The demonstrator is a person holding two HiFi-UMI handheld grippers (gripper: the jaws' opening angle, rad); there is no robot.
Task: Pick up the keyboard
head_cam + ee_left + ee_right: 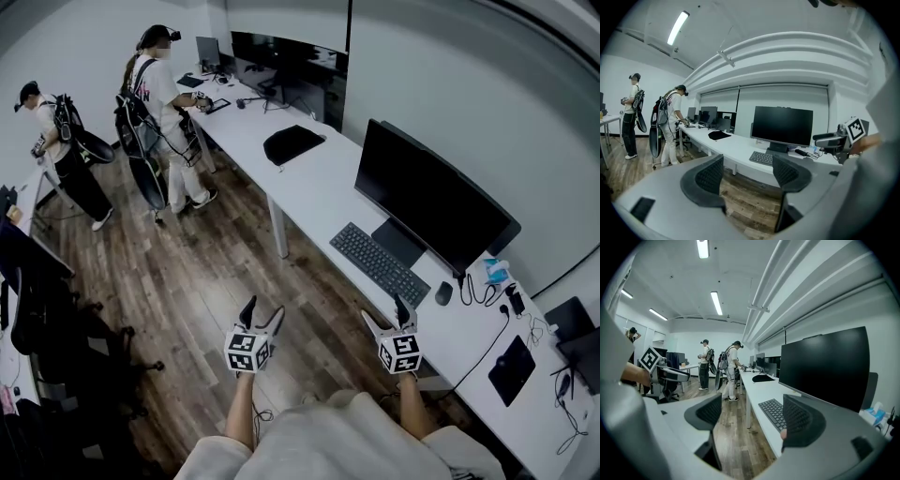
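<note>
Currently the dark, flat keyboard (380, 264) lies on the white desk (309, 192); left gripper (263, 313) and right gripper (386, 313) fingers spread, empty.

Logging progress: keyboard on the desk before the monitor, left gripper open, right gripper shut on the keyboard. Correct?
No. The right gripper is open, its jaws apart and empty in the right gripper view. The keyboard lies untouched on the desk before the monitor, and the left gripper is open.
</note>
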